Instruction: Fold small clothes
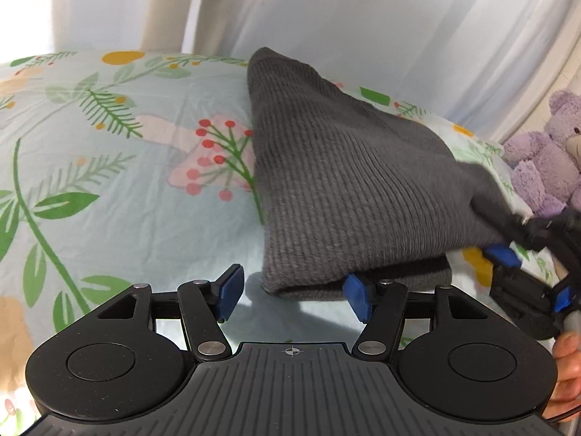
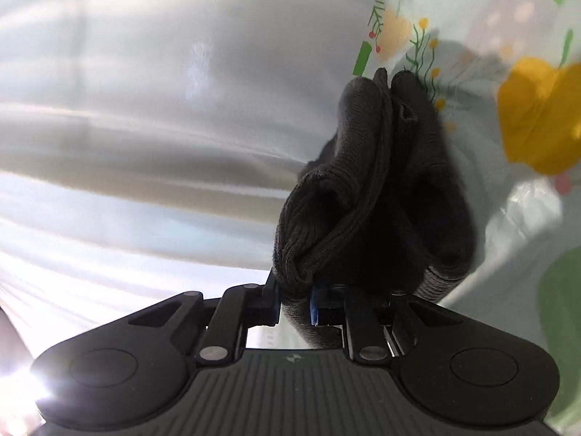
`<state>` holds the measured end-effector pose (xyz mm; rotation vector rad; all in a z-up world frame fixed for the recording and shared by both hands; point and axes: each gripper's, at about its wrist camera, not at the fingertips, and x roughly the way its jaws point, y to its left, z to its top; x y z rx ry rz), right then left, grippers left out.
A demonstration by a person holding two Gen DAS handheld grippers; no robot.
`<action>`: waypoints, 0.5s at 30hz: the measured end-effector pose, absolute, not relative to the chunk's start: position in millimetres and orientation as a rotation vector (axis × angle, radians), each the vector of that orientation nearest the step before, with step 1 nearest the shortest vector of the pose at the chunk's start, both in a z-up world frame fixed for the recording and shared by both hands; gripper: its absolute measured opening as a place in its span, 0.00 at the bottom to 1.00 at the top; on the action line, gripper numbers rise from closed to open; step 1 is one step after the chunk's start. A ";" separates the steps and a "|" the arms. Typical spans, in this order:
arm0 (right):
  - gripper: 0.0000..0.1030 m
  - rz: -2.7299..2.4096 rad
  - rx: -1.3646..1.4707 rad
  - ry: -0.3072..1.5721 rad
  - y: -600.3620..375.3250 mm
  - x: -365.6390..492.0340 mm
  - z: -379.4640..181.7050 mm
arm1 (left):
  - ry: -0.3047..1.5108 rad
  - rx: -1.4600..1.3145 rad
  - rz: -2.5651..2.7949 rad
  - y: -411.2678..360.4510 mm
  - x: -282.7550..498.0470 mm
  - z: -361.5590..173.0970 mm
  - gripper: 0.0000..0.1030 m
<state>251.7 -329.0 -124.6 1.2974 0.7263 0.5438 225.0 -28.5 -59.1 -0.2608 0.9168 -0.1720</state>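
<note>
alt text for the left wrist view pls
A grey ribbed knit garment lies on a floral bedsheet, its right corner lifted by the right gripper. The left gripper hovers open at its near edge; a purple teddy bear sits far right.

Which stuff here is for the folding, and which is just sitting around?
For the folding:
grey knit garment
right gripper, pinching its corner
left gripper, open at its near edge

Just sitting around:
purple teddy bear
flowery bedsheet
white curtain
</note>
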 end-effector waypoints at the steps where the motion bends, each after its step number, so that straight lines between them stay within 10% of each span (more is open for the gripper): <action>1: 0.14 0.504 1.240 0.748 -330.2 252.5 -125.5 | 0.917 -0.282 -0.163 -24.5 225.9 -59.1 0.63; 9: 0.17 0.394 0.899 0.874 -315.7 252.1 -124.4 | 0.940 -0.400 -0.161 -2.6 228.0 -58.4 0.63; 15: 0.53 0.430 0.857 0.824 -340.5 247.6 -116.3 | 0.949 -0.348 -0.192 16.2 221.6 -46.6 0.69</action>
